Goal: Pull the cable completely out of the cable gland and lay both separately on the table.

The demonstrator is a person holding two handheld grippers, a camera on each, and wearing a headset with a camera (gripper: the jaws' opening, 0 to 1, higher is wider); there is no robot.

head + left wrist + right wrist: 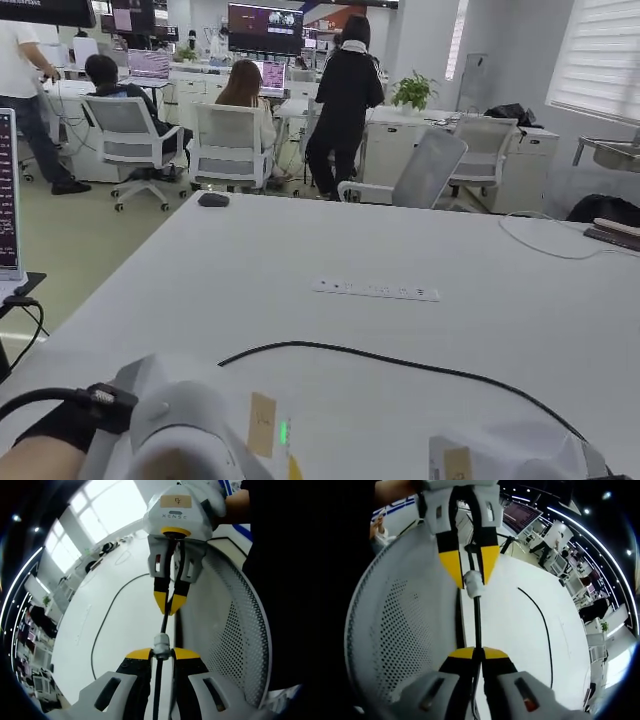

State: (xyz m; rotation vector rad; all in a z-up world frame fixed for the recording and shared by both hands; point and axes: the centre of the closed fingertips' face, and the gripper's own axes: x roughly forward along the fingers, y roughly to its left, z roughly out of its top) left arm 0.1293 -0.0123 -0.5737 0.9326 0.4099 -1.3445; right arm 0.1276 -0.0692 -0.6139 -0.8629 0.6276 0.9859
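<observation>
- Cable [164, 622] stretches between two facing grippers, threaded through the white cable gland [161, 644].
- The left gripper [162, 653] has its jaws clamped on the cable gland.
- The right gripper [477, 653] has its jaws pinching the cable.

Table: we see a broad white table [300, 250].
Middle: a white power strip [375, 290] lies flat.
Near side: a black cable [400, 362] curves across.
Far edge: a small dark object [213, 200].
Right: a thin white cord [540, 245].

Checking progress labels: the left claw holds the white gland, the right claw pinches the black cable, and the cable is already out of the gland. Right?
No: the cable runs through the gland, not out of it, as the left gripper view shows. The rest holds.
</observation>
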